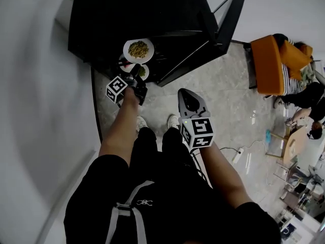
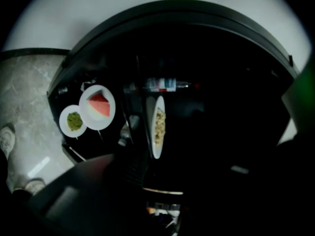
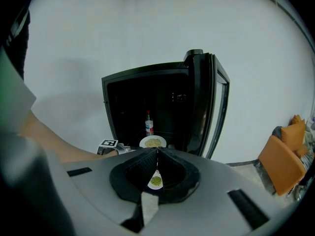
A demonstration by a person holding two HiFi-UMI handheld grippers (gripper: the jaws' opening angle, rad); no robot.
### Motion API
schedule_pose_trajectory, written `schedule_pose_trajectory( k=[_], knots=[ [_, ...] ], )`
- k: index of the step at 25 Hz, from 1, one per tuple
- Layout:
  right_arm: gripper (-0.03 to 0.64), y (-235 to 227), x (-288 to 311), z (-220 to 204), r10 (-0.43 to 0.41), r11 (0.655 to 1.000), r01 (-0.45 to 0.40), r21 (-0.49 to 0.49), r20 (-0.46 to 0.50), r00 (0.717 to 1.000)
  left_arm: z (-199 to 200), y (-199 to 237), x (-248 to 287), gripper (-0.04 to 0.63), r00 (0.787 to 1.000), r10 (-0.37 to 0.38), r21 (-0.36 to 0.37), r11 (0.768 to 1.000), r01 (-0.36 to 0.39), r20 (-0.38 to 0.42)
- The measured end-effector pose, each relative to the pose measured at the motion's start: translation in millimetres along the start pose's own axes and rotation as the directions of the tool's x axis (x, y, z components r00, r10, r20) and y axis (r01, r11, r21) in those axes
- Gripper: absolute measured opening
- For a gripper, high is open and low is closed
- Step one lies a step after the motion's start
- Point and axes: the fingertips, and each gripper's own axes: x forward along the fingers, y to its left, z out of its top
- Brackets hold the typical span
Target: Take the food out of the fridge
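while the black fridge (image 1: 127,14) stands with its door (image 1: 229,17) swung open at the top of the head view, three white plates and a bottle show in its dark interior. the largest plate (image 1: 138,50) carries a heap of pale yellow food, noodles or rice, and sits at the fridge's open front. just below it in the frame a small plate (image 1: 142,71) holds a mound of green food. the left gripper view, rolled on its side, shows a third plate (image 2: 98,106) left of centre bearing a red wedge that looks like watermelon, its rim overlapping the small green plate's. a clear bottle (image 3: 148,124) with a red-and-white label stands upright behind the yellow food in the right gripper view; its print is too small to read. the left gripper (image 1: 134,79) hovers just beside the two plates at the fridge mouth, jaws spread wide with nothing pressed between them. the right gripper (image 1: 190,96) hangs over the grey stone floor (image 1: 228,85), pointing at the fridge, jaws pressed together and empty. at the frame's right edge a person sits in an orange chair (image 1: 266,65).
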Motion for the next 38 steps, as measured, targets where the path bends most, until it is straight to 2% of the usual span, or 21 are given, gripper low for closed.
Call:
schedule_pose_trajectory(
  k=[4, 9, 11, 15, 34, 38],
  knots=[
    [-0.002, -5.9, 1.5, -7.5, -0.015, 1.0, 0.016, 0.014, -0.018, 1.0, 1.9, 0.1, 15.2, 0.113, 1.0, -0.015, -0.006, 1.0, 0.015, -0.001],
    [-0.002, -11.9, 5.3, -16.7, -0.021, 1.0, 0.022, 0.022, -0.043, 0.999, 0.9, 8.6, 28.2, 0.107, 0.999, 0.028, -0.029, 0.999, -0.029, -0.023],
    [-0.002, -14.6, 5.8, -19.4, -0.024, 0.999, 0.026, 0.034, -0.053, 0.998, 1.6, 11.8, 26.9, 0.06, 0.999, 0.03, -0.053, 0.998, -0.032, -0.022],
    [-0.002, -22.4, 6.2, -26.6, -0.028, 0.997, 0.032, 0.064, -0.066, 0.997, 1.7, 8.0, 26.2, 0.015, 1.0, -0.002, -0.079, 0.997, 0.0, -0.023],
    [-0.002, -26.4, 10.4, -29.2, -0.02, 0.993, 0.027, 0.119, -0.057, 0.998, -12.8, 10.8, -0.5, 0.014, 0.997, 0.007, -0.08, 0.997, -0.012, -0.072],
    [-0.002, -28.4, 12.6, -30.4, -0.023, 0.992, 0.03, 0.123, -0.06, 0.998, -12.5, 12.4, -0.3, 0.019, 0.997, 0.004, -0.062, 0.998, -0.009, -0.072]
  ],
)
